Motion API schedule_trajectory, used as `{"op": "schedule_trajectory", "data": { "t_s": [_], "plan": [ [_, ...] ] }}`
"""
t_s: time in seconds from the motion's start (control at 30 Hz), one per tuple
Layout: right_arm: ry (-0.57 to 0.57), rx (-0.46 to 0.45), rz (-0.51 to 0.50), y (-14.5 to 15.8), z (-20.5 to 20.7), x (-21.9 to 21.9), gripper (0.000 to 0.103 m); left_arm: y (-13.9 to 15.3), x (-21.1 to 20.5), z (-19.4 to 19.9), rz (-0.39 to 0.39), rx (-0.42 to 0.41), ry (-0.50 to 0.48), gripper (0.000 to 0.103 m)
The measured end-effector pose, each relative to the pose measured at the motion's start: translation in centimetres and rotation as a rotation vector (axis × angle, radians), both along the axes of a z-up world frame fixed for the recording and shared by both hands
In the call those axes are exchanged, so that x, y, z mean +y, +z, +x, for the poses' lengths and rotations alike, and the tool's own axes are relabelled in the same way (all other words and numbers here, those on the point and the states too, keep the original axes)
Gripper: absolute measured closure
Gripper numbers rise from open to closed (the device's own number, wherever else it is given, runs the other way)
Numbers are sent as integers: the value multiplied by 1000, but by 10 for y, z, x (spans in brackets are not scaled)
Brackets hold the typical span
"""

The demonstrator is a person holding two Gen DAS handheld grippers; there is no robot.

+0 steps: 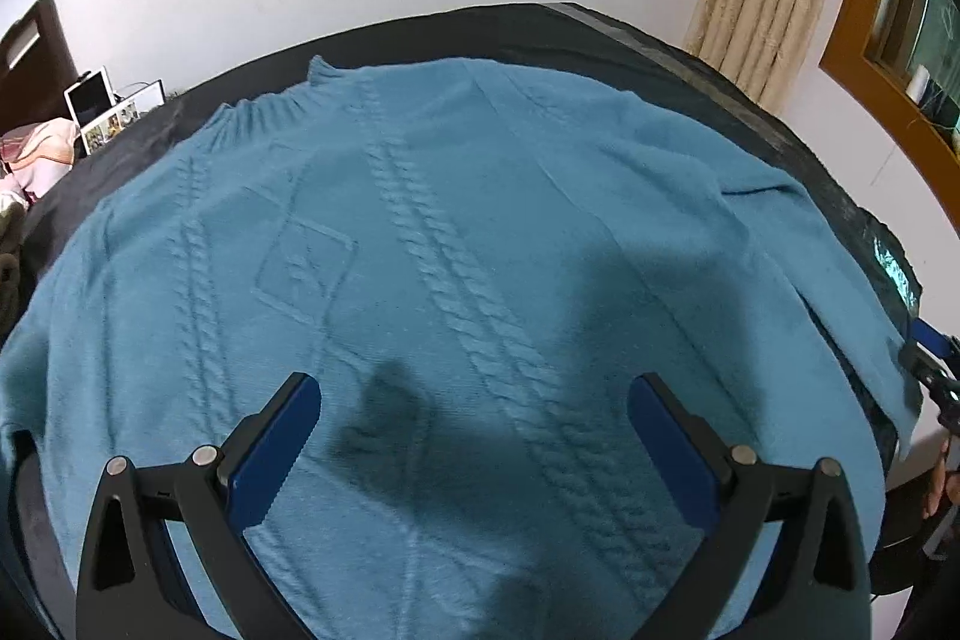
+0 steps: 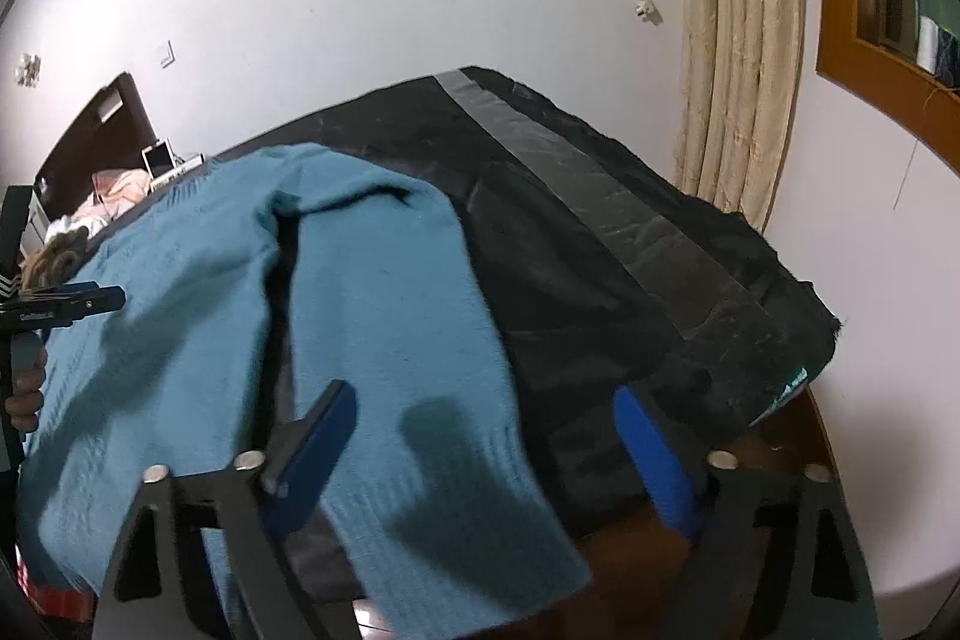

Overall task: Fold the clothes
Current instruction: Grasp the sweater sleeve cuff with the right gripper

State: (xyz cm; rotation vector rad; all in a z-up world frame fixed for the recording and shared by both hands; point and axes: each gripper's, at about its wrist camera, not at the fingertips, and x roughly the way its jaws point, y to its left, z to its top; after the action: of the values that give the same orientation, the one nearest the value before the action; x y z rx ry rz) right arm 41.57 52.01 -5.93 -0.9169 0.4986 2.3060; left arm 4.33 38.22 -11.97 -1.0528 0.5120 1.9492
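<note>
On the dark-covered counter (image 1: pixel 540 28) a blue sweater (image 1: pixel 420 250) lies spread flat; at six o'clock the left claw (image 1: pixel 474 394) and right claw (image 2: pixel 486 400) gape apart, holding nothing.

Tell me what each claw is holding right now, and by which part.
Nothing is held. The left claw hangs open above the blue sweater's body; the right claw is open over its sleeve, pads not touching it.
</note>
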Motion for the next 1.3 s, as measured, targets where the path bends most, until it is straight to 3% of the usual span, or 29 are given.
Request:
{"op": "schedule_trajectory", "data": {
  "t_s": [0.23,0.37,0.43,0.5,0.6,0.93,1.07,1.3],
  "plan": [
    [57,-59,34,-8,-21,9,39,-7,-1,-10,4,-24,32,0],
    [110,-84,49,-8,-25,-1,63,-11,-2,-15,3,-37,44,0],
    [130,-93,47,-7,-26,-5,67,-13,-1,-17,3,-40,41,0],
    [146,-88,33,-6,-25,-9,79,-16,0,-18,2,-44,39,0],
    [159,-86,45,-3,-26,-17,90,-20,0,-18,1,-47,39,0],
    [231,18,114,28,-35,-66,91,-21,-8,-23,48,-73,32,0],
    [286,2,111,22,-48,-85,91,-22,-9,-22,57,-70,29,0],
    [243,-4,22,3,-55,-72,90,-22,-13,-23,72,-75,25,0]
  ]
}}
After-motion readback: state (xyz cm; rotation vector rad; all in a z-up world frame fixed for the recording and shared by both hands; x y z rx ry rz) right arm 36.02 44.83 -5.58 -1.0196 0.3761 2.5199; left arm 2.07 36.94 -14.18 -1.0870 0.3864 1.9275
